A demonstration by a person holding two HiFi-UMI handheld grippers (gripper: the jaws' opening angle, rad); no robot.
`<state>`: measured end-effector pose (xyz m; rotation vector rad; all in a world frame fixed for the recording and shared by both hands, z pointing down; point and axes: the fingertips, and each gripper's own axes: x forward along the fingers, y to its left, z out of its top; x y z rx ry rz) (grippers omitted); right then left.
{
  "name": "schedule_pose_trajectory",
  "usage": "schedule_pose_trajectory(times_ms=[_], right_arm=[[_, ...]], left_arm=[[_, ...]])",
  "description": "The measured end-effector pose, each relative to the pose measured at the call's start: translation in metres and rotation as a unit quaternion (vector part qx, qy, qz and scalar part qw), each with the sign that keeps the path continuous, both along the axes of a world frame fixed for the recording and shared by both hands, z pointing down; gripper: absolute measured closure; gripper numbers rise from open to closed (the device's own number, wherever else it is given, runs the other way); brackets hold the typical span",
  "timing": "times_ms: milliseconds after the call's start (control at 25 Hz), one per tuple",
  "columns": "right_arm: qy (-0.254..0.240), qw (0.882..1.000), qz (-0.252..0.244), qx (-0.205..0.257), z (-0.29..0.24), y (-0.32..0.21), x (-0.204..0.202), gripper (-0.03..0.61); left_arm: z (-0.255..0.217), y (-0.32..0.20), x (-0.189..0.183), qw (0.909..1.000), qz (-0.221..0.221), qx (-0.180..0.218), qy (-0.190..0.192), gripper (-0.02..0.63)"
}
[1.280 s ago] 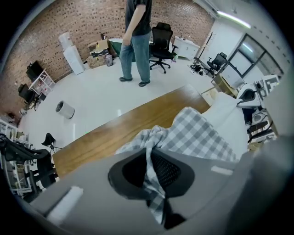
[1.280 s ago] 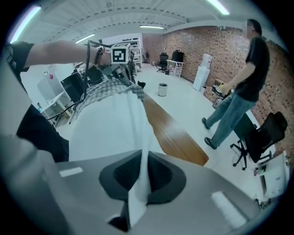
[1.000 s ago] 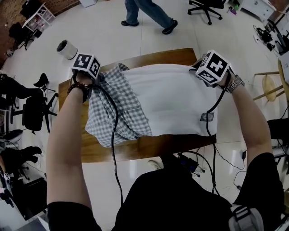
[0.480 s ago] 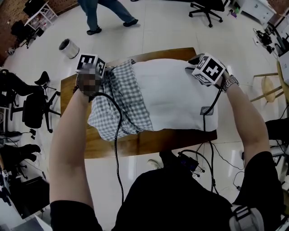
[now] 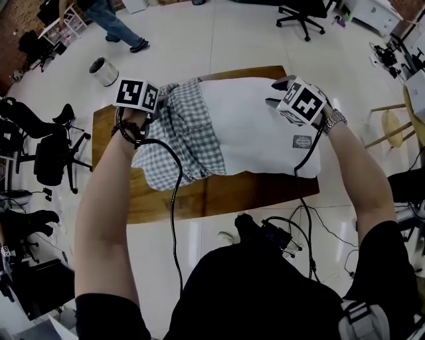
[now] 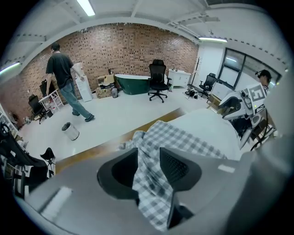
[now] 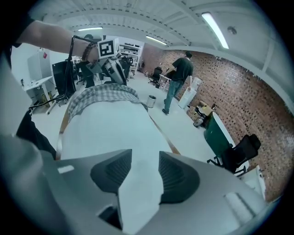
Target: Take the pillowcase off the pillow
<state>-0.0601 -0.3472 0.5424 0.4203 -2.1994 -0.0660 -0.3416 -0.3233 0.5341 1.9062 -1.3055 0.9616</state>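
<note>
A white pillow (image 5: 255, 129) lies across the wooden table (image 5: 199, 199). The grey-and-white checked pillowcase (image 5: 186, 133) is bunched over its left end. My left gripper (image 5: 156, 96) is at the far left corner; its jaws are opening, and a fold of checked pillowcase (image 6: 151, 183) hangs loosely between them in the left gripper view (image 6: 149, 153). My right gripper (image 5: 279, 89) is at the pillow's far right corner. Its jaws are opening too, with the white pillow corner (image 7: 138, 197) lying in the gap (image 7: 144, 158), pads apart from it.
A person (image 5: 113, 23) walks on the floor at the far left near a small bin (image 5: 104, 71). Office chairs (image 5: 302, 10) stand beyond the table and at the left (image 5: 50, 159). A stool (image 5: 395, 126) is at the right. Cables (image 5: 174, 219) trail over the table's near edge.
Both grippers, shut a second ago, have opened on the cloth. The pillow and pillowcase have shifted toward the table's far edge. The person behind has walked left.
</note>
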Motion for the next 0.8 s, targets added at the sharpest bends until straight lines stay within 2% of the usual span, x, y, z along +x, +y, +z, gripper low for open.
schedule_pose_trajectory(times_ms=[320,600,800], right_arm=[[0.001,1.0,-0.027,0.012,-0.009,0.053,-0.017,0.39],[0.025,0.997,-0.068,0.008,0.019,0.133,-0.032,0.354],[0.027,0.995,-0.09,0.027,0.037,0.181,-0.046,0.32]], left_arm=[[-0.005,0.05,0.011,0.9998,-0.009,0.014,0.012,0.46],[-0.003,0.107,0.058,0.9979,-0.004,0.04,0.05,0.46],[0.006,0.152,0.085,0.994,-0.021,0.051,0.094,0.46]])
